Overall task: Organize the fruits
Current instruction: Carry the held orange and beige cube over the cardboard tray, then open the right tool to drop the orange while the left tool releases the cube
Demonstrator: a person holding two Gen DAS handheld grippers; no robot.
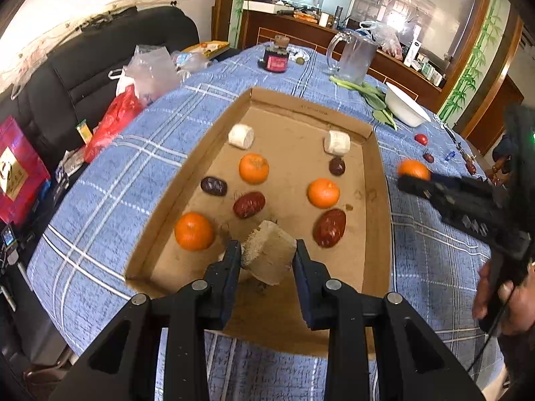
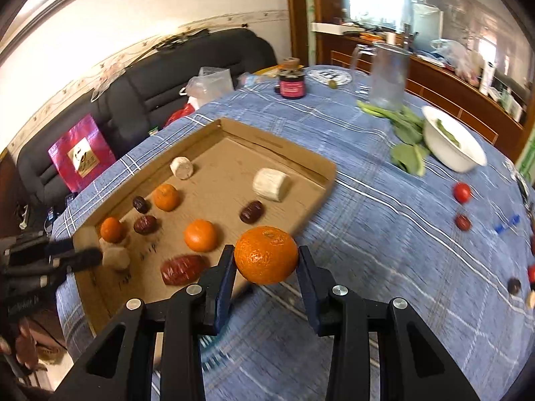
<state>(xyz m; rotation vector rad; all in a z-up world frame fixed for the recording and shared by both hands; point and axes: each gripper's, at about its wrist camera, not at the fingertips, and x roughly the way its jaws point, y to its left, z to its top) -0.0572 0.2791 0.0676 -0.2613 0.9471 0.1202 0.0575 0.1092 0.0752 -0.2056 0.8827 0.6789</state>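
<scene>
Here the left gripper [image 1: 267, 254] clamps a pale, rough-cut cylindrical chunk [image 1: 267, 255] low inside the shallow brown cardboard tray [image 1: 379, 200] (near its front edge) — while the right gripper [image 2: 265, 264] grips a round orange mandarin [image 2: 265, 254] beside the tray, above the blue checked table [image 2: 384, 234].

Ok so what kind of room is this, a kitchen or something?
Probably a home living or dining room: a black sofa beside a table with a blue plaid tablecloth, and a wooden sideboard cluttered with household items behind it.
</scene>
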